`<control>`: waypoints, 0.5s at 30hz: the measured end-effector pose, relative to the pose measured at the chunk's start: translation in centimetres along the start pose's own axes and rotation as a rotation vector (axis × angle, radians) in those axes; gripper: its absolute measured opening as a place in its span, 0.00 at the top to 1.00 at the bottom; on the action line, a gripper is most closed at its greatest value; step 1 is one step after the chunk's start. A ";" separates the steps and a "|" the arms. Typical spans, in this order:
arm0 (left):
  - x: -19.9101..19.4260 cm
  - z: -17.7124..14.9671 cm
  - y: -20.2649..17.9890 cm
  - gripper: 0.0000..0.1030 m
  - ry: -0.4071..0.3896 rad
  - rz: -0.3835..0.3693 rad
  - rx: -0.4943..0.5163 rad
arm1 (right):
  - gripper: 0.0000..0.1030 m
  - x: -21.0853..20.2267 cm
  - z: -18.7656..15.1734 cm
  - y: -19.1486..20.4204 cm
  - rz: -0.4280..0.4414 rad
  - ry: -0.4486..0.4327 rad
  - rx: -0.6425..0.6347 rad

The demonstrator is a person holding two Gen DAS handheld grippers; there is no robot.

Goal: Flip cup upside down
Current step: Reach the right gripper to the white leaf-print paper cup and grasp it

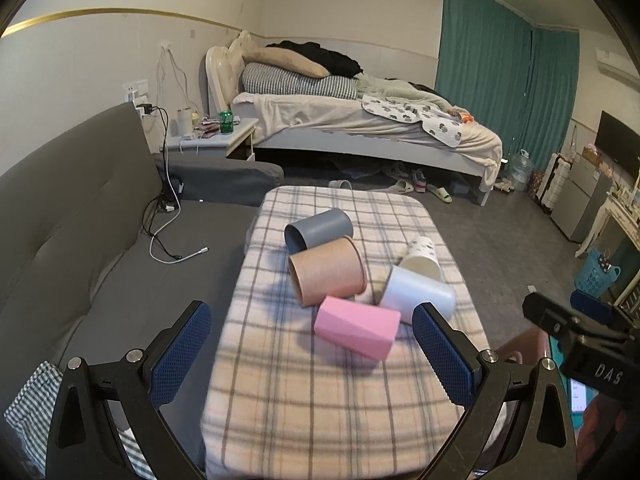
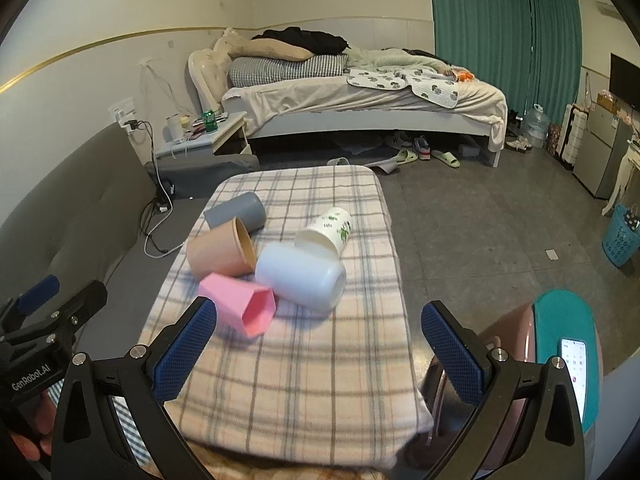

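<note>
On plaid cushion (image 1: 320, 400), five cups lying sideways; left gripper (image 1: 312, 356) and right gripper (image 2: 318, 348) hovering wide, empty, lining up pink cup (image 1: 356, 326), likely nearest target.

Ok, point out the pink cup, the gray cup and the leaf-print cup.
pink cup (image 1: 357, 327), left wrist view, on its faceted side.
gray cup (image 1: 320, 229), left wrist view, on its side wall.
leaf-print cup (image 2: 326, 229), right wrist view, on its outer wall.

my left gripper (image 1: 312, 344) hangs level, jaws spread wide. right gripper (image 2: 320, 344) likewise, jaws apart, nothing between them.
</note>
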State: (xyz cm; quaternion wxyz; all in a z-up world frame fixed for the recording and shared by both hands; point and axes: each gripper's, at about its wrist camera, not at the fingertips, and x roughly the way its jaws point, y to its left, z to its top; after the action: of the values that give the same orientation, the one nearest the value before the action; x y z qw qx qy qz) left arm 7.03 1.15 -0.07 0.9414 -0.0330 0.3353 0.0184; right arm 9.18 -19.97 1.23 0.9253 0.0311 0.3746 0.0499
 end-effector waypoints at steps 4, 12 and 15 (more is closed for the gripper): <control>2.3 1.5 0.3 0.00 0.031 0.009 -0.006 | 0.00 2.8 3.0 0.3 -0.003 0.039 0.008; 7.6 4.6 0.8 0.00 0.094 0.014 -0.037 | 0.00 12.6 7.5 -0.5 -0.033 0.198 0.084; 9.5 5.5 1.0 0.00 0.114 0.012 -0.039 | 0.00 17.0 8.3 -0.7 -0.047 0.287 0.098</control>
State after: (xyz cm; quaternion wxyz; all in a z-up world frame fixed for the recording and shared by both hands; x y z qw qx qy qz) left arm 17.82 2.65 -1.89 0.9198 -0.0502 0.3882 0.0289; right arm 27.16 -18.88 -4.57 0.8606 0.0600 0.5055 0.0141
